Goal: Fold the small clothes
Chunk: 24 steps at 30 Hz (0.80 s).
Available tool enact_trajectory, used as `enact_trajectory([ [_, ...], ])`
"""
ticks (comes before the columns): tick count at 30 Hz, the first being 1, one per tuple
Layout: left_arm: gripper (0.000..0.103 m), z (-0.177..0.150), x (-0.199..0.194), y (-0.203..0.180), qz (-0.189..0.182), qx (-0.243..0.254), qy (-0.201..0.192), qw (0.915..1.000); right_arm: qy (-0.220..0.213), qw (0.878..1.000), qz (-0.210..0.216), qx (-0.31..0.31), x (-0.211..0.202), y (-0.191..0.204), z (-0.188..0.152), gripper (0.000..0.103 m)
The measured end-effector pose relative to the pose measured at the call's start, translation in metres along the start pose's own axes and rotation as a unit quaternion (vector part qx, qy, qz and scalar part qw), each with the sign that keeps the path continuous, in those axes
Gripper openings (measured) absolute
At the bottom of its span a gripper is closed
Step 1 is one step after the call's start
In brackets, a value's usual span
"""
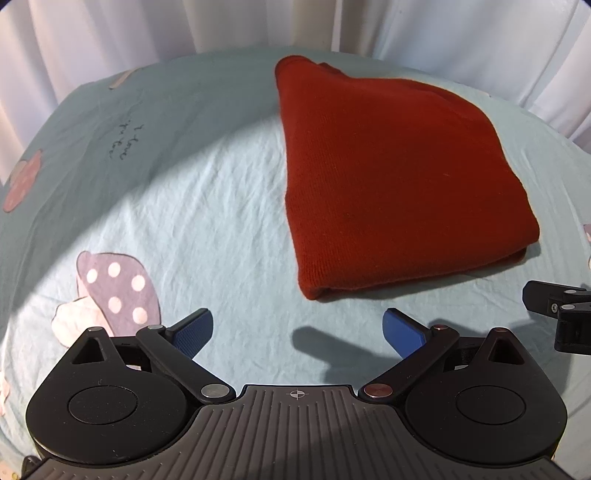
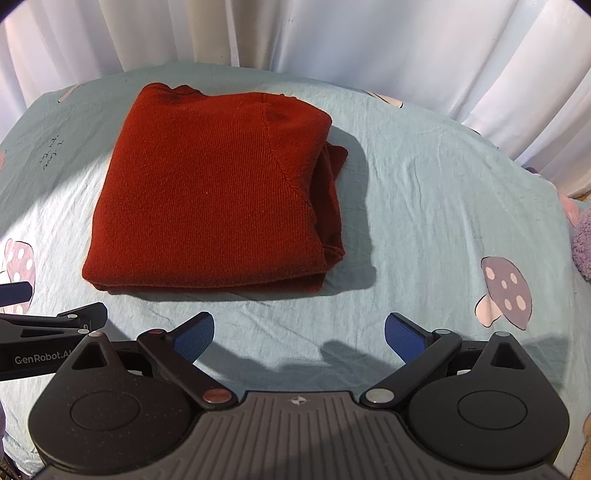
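Note:
A rust-red knit sweater (image 1: 376, 177) lies folded into a compact rectangle on the pale blue sheet; in the right wrist view the sweater (image 2: 210, 192) lies ahead and to the left, with folded layers showing at its right edge. My left gripper (image 1: 297, 330) is open and empty, hovering just short of the sweater's near edge. My right gripper (image 2: 299, 334) is open and empty, also just short of the sweater. Each gripper shows at the edge of the other's view.
The pale blue sheet (image 1: 177, 206) has mushroom prints (image 1: 118, 291) and some handwriting. White curtains (image 2: 332, 33) hang behind the bed. A fuzzy purple item (image 2: 583, 243) lies at the right edge of the right wrist view.

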<state>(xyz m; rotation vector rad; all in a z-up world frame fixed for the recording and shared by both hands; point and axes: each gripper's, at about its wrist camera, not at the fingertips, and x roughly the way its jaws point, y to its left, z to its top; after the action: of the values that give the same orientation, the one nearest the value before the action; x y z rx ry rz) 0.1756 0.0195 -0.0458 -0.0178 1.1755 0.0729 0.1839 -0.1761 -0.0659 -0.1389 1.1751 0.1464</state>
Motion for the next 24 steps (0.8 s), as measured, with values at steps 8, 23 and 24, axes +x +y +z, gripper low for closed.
enact_trajectory([
  [8, 0.101, 0.0001, 0.0021, 0.0006, -0.005, -0.001, 0.004, 1.0, 0.002, 1.0, 0.0, 0.002, 0.0053, -0.0014, 0.0022, 0.099],
  [23, 0.101, 0.002, 0.0045, 0.0024, -0.008, 0.003, 0.006, 0.9999, 0.0, 1.0, -0.001, 0.005, 0.0046, 0.0001, 0.0036, 0.099],
  [24, 0.101, 0.002, 0.0047, 0.0021, -0.008, 0.003, 0.007, 0.9999, 0.0, 1.0, -0.001, 0.005, 0.0045, 0.0001, 0.0036, 0.099],
])
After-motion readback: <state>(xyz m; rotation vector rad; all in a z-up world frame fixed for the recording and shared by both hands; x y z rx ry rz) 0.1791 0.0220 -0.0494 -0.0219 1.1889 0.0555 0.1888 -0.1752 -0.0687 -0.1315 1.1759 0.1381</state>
